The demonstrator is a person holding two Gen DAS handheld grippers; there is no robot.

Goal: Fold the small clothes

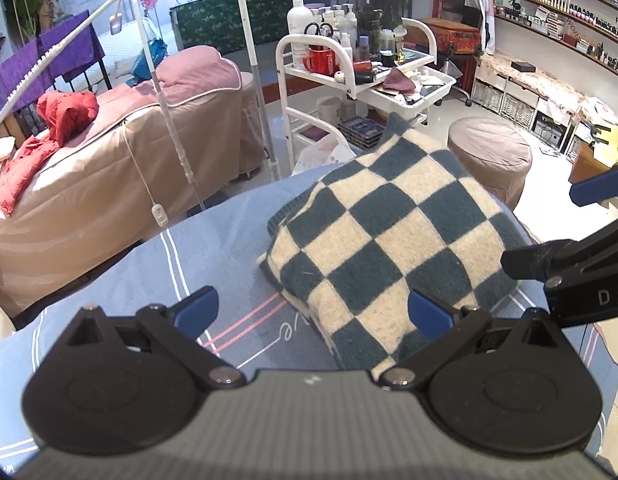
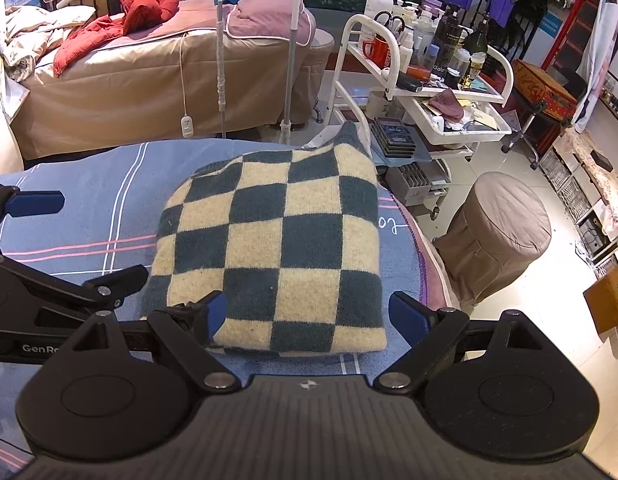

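On the blue striped sheet (image 2: pixel 89 208) of the bed, near its right edge, lies the checkered knit sweater (image 2: pixel 277 240), already folded into a thick, nearly square packet. One corner at the far side stands up a little, probably because the thick wool does not lie flat by itself. The packet sits well inside the bed surface, so it cannot slide off toward the round padded stool (image 2: pixel 505 232) on the floor beside it.

The right hand-held gripper (image 2: pixel 309 316) has its jaws wide apart, and it holds nothing. Its blue pads stand at the two near corners of the sweater; whether they touch the wool, I cannot tell. The left hand-held gripper (image 1: pixel 311 310) is also spread wide and empty, with one pad over the bare sheet and the other over the near edge of the sweater. I judge that both are free because the fold is finished, or they get ready for a last press or a tidy.

Behind the bed are a white trolley (image 2: pixel 389 60) with bottles and a massage bed (image 1: pixel 121 148) with a red jacket (image 1: pixel 49 128).
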